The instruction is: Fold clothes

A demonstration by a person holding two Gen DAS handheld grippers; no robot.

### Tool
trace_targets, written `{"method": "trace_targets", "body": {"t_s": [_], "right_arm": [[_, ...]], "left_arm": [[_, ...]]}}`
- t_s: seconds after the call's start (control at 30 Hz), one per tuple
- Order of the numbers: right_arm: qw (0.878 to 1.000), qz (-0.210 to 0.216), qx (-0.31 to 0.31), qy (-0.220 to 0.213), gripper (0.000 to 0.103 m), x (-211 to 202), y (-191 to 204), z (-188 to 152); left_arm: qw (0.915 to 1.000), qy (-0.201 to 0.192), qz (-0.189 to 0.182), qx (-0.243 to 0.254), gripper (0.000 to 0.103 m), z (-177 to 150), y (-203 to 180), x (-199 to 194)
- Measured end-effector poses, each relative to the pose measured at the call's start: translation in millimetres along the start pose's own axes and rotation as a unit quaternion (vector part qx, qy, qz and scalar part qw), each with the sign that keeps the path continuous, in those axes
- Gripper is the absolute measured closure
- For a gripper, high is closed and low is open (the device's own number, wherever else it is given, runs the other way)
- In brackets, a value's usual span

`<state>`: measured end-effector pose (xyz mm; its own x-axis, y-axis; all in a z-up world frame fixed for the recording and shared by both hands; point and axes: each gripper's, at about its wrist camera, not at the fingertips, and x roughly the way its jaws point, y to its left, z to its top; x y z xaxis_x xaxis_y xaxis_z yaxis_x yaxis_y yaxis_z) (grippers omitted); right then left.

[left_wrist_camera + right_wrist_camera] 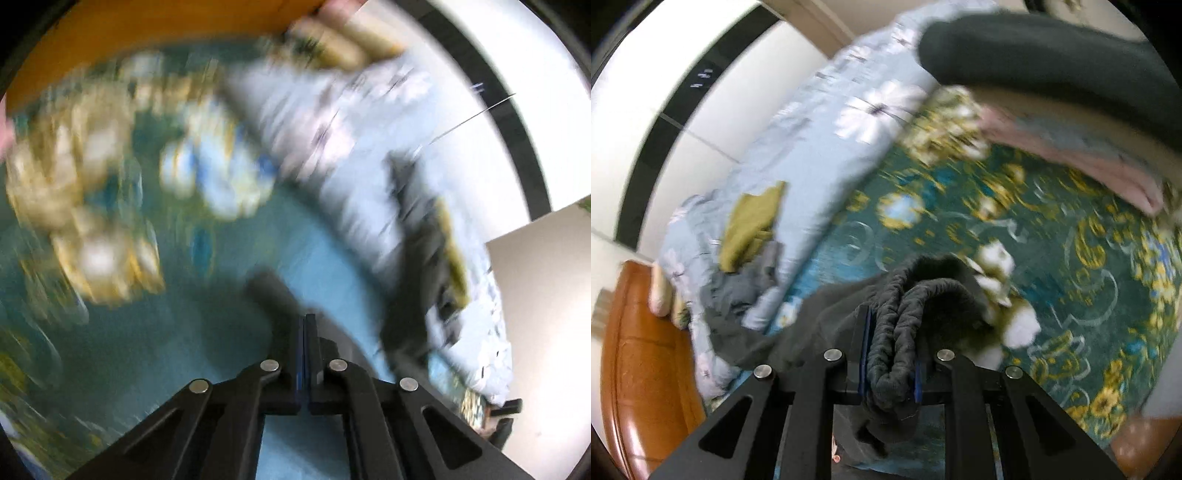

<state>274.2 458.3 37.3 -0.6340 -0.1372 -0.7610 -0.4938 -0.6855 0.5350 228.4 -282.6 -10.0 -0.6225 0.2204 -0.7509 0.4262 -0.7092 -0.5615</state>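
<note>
My right gripper (891, 332) is shut on the bunched elastic waistband of a dark grey garment (905, 317), which trails left across the teal flowered bedspread (1052, 258). My left gripper (305, 325) is shut with its jaws pressed together; nothing shows between them, and the view is badly blurred. A dark shape, perhaps the same garment (417, 280), lies to its right on the bedspread (147, 332).
A pale blue flowered quilt (820, 140) lies along the bed's far side with an olive cloth (750, 225) and a grey cloth (738, 291) on it. A folded pink item (1082, 162) and a dark green garment (1052, 59) lie at upper right. A wooden bed frame (639, 350) is at left.
</note>
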Motion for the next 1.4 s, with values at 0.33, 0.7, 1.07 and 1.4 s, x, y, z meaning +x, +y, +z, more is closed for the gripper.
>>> {"method": "trace_targets", "body": {"t_s": [0.33, 0.7, 1.07, 1.4], "right_arm": [[0.998, -0.011, 0.057, 0.038, 0.085, 24, -77, -41], [0.998, -0.015, 0.056, 0.04, 0.085, 19, -75, -46], [0.999, -0.006, 0.035, 0.019, 0.085, 3, -59, -40], [0.998, 0.017, 0.039, 0.039, 0.085, 16, -104, -87]], "left_arm": [[0.9977, 0.054, 0.008, -0.041, 0.102, -37, 75, -3], [0.9881, 0.095, -0.022, -0.119, 0.046, -70, 72, 85], [0.9965, 0.073, -0.023, -0.033, 0.098, -41, -4, 41], [0.9923, 0.097, 0.068, -0.036, 0.098, -83, 85, -2]]}}
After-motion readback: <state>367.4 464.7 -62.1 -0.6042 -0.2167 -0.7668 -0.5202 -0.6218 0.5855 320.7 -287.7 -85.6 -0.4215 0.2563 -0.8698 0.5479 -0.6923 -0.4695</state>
